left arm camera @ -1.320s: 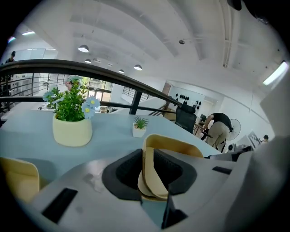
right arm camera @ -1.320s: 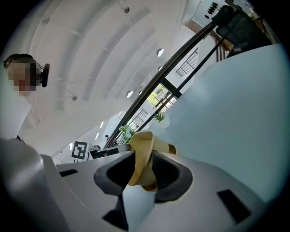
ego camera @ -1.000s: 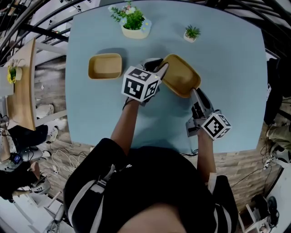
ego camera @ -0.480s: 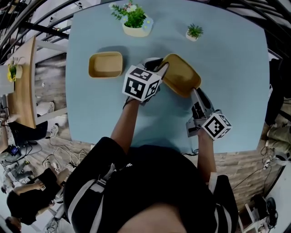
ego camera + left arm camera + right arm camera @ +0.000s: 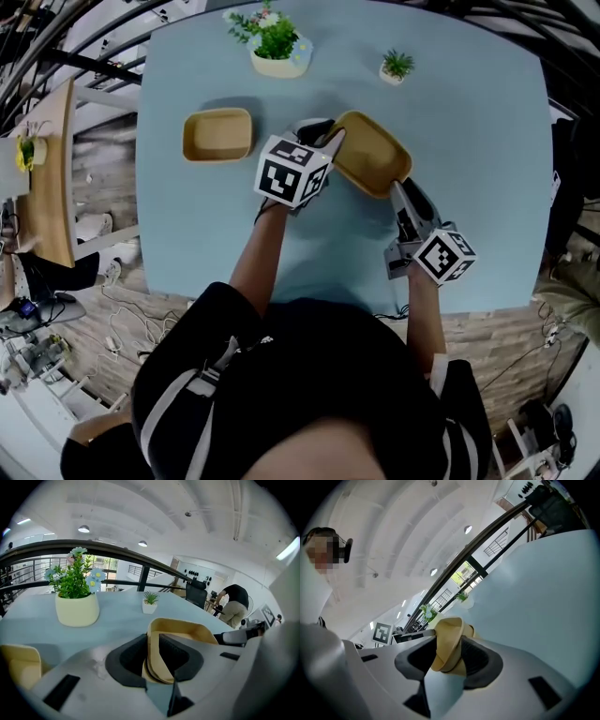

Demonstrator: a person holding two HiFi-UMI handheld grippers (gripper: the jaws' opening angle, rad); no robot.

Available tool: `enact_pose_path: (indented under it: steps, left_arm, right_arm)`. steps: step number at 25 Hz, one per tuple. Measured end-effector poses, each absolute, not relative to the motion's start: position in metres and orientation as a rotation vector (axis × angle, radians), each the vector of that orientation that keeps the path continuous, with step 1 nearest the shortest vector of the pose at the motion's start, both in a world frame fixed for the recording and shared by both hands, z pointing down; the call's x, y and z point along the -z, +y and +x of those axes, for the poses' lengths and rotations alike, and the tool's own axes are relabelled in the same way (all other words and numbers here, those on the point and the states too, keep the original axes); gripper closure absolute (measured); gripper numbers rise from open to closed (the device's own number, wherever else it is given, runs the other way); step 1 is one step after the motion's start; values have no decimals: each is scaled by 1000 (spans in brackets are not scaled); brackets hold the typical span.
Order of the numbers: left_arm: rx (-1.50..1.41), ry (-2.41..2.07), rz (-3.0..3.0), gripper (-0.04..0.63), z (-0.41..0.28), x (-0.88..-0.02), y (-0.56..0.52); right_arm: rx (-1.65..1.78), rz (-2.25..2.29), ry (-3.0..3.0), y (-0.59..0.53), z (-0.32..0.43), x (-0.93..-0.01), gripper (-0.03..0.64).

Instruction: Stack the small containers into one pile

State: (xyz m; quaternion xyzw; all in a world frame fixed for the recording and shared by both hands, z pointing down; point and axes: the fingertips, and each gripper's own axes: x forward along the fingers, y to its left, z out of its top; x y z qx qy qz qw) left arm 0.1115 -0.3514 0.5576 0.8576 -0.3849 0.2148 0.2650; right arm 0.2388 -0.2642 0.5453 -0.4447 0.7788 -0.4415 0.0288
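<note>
Pale blue table (image 5: 469, 112) over wood-plank floor (image 5: 98, 150), black railings (image 5: 56, 37) beyond. Left gripper (image 5: 330, 139) and right gripper (image 5: 401, 187) each clamp opposite rims of a tilted tan container (image 5: 375, 155) at the table's centre. A second tan container (image 5: 217, 135) sits at its 9 o'clock.

The right gripper (image 5: 450, 660) pinches the tan container (image 5: 448, 639) by its rim; beyond the container, a flowering plant (image 5: 426, 613) stands on the blue table (image 5: 543, 597).

The person wears a black, white-striped top (image 5: 309, 375); the left tool (image 5: 325, 134) and right tool (image 5: 400, 191) carry black-and-white marker cubes (image 5: 292, 172).
</note>
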Motion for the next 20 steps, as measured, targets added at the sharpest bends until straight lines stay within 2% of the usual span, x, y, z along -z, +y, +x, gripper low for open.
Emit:
enact_pose_path:
  steps: [12,20]
  left_arm:
    - [-491,-1130,2364,514,92,-521,-341]
    - [-359,-1120,2440,515,93,-473,-306]
  right_arm:
    - [1182,-1442,2413,-256,253,-509,447]
    - [1043,-1429,2424,-228,250,-468,491]
